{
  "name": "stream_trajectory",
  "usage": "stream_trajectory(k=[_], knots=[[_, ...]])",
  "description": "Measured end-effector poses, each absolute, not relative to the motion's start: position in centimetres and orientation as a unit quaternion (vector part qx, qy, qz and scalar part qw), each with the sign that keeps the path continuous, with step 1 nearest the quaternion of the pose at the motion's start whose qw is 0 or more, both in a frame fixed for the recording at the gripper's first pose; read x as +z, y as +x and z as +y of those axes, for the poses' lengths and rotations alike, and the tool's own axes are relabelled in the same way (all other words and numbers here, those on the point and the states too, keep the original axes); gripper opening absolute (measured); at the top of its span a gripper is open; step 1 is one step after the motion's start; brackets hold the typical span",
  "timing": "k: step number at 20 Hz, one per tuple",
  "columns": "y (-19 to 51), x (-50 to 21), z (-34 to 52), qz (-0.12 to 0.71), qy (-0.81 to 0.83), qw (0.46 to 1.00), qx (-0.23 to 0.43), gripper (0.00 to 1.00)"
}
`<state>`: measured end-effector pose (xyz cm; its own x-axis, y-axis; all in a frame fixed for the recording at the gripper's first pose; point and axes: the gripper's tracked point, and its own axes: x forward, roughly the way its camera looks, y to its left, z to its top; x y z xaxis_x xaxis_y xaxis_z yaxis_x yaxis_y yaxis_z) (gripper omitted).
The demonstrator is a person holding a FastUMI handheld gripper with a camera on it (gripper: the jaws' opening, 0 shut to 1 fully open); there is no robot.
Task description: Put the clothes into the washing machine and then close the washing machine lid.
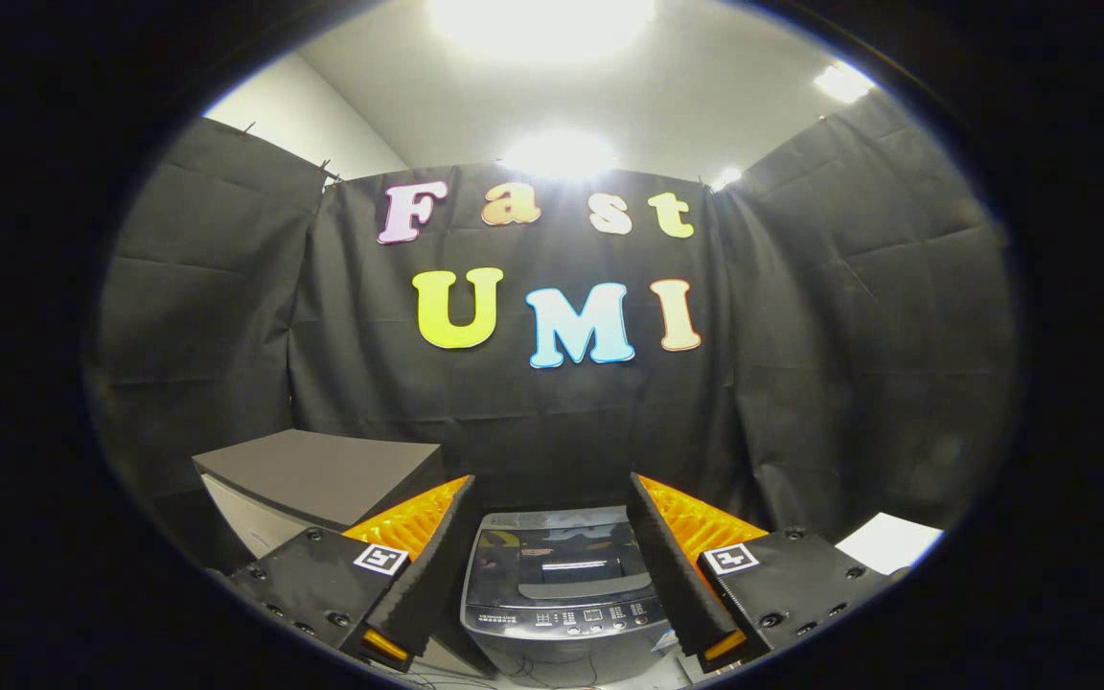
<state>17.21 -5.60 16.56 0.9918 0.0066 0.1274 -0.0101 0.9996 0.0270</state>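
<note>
— So, where does the washing machine [566,585] sit for you?

— Straight ahead and below my tongs [552,575], framed in the gap between the two fingers, with its control panel [576,618] nearest me. Its glossy lid [562,551] looks down and flat over the tub; I see reflections on it, no open drum.

— And the tongs?

— Spread wide, holding nothing. Both fingers stand well apart, clear of the machine.

— The clothes?

— I can't point to any from here. With the lid down, they may be inside already, or lying somewhere I can't see. The scene fits either, so I won't call it.

— How would the things handle, then?

— Clothes, I judge, are soft, light and floppy: pinch a bunched fold near the middle, not a loose edge, or the rest trails and snags on the rim. The lid is stiff, smooth and probably slippery; I'd take it by its front edge, near the panel, and ease it rather than let it drop.

— Anything else nearby?

— A grey-topped box [317,474] stands to the left of the machine, and a white sheet [887,541] lies off to the right.
</note>
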Motion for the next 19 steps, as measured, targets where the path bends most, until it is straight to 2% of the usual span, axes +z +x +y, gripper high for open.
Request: stream_trajectory(k=[11, 19], knots=[[8.9, 13.9, -7.1, -0.069, 0.010, 0.998, 0.008, 0.96], [7.5, 12.3, -7.1, -0.066, 0.021, 0.997, 0.021, 0.96]])
